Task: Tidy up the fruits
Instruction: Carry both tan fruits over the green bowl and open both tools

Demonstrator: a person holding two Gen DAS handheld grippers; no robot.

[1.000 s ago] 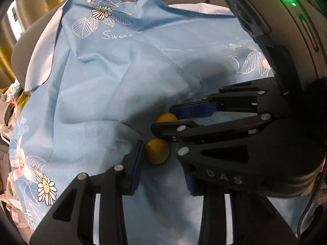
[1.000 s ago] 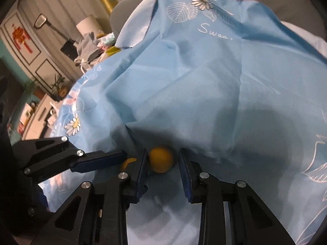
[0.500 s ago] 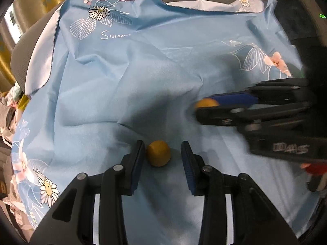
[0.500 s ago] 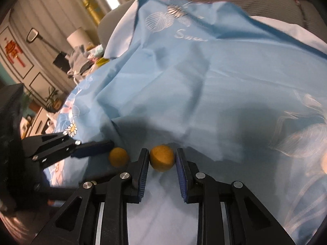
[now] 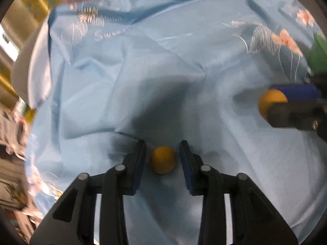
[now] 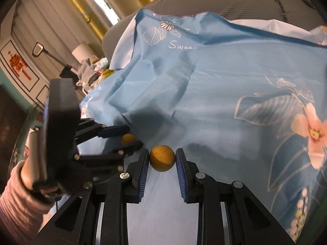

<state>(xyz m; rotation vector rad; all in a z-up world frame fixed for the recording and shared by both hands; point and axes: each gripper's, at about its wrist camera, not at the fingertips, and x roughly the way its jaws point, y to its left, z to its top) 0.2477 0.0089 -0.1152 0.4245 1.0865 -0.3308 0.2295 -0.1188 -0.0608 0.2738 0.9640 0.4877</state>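
On the left, the left gripper points steeply down at a crumpled light-blue cloth printed with flowers. A small round yellow fruit lies on the cloth between its blue pads; the jaws are closing around it, though narrow gaps still show on both sides, so it is not yet pinched. A second earlier these jaws stood wider, and the other gripper crowded in just beside them over a pair of fruits lying close together. To the right, the right gripper has since drawn away sideways and slightly up, carrying the second yellow fruit clamped firmly between its pads, off the cloth. In the left wrist view it now sits far to the right edge, near something green that is too blurred to identify. The pair of fruits has thus been split: one is lifted and travelling, the other about to be gripped. No container for sorting is visible.
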